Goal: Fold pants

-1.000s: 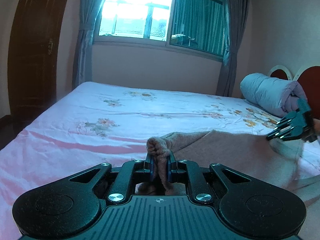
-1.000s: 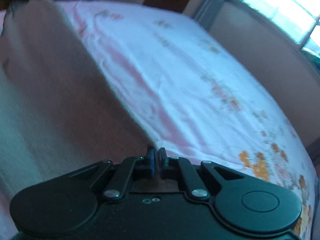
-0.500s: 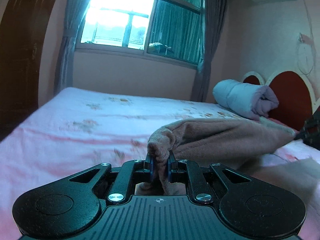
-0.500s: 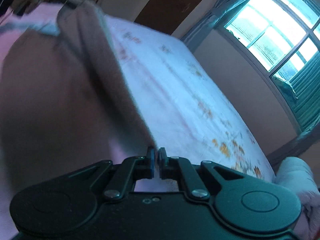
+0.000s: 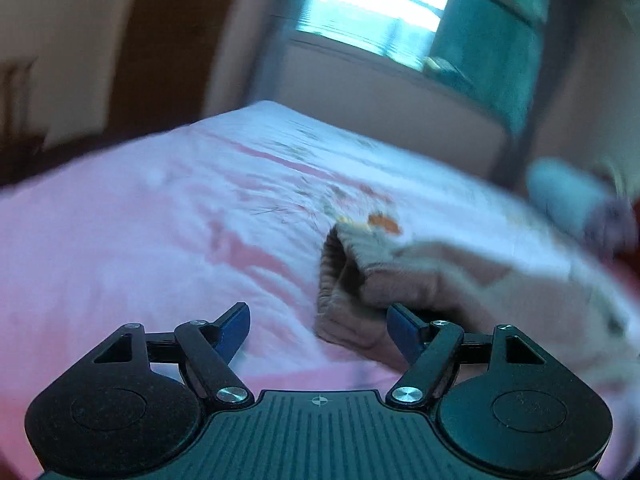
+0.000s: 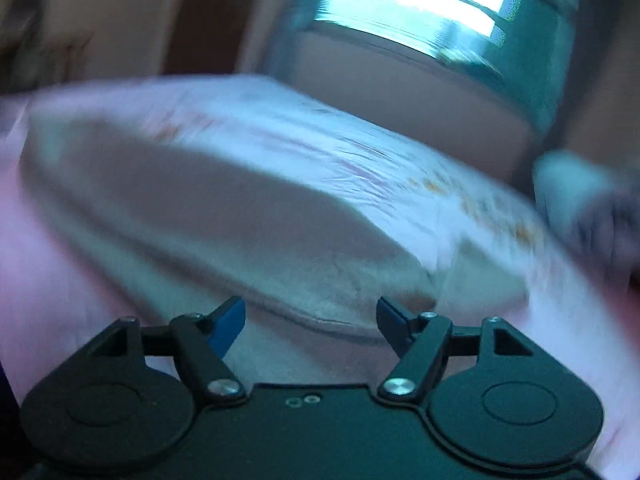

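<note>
The brown fleece pants lie on the pink bedsheet, one ribbed cuff end facing my left gripper. My left gripper is open and empty, its right finger close beside the cuff. In the right wrist view the pants stretch in a folded band across the bed, blurred by motion. My right gripper is open and empty, just in front of the pants' near edge.
A rolled pale-blue quilt lies at the head of the bed on the right; it also shows in the right wrist view. A window and a wall stand behind the bed. A dark wooden door is at the left.
Both grippers have opened and let go of the pants, which now lie on the bed. Both cameras have swung and the views are blurred.
</note>
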`<state>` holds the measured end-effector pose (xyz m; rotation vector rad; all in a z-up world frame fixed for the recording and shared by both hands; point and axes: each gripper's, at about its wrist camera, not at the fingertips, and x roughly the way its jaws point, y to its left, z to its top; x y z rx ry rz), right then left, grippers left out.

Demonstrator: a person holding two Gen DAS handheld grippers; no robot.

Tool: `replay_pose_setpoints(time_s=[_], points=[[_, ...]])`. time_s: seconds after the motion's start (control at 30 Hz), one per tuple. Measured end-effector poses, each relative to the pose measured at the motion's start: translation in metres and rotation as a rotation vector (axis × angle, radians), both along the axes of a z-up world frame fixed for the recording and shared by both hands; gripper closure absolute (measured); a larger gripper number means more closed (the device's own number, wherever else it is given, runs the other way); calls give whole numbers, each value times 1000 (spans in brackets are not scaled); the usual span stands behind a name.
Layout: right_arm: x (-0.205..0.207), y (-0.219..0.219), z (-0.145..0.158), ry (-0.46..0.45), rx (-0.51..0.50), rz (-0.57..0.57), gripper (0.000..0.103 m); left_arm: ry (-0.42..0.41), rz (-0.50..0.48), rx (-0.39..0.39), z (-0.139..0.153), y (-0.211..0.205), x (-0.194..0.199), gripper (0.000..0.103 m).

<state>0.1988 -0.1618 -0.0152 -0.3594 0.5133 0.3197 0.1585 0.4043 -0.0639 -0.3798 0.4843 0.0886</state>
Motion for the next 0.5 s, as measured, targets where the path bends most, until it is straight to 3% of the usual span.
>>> replay_pose_setpoints(time_s=[0.17,0.3,0.4,0.47,0.5], points=[[12,-35,6,61,307,-196,39,-32,89,-260,0,-17,-5,29],[25,-56,-4,156,538,-313,39,-23,114,-447,-16,-31,22,46],[27,-74,-23,241,753,-392,35,20,140,-590,-35,-34,49,50],[31,-82,-36,312,890,-435,35,42,152,-640,-46,-34,62,61],[34,-85,-42,344,948,-452,35,42,151,-646,-50,-33,68,74]])
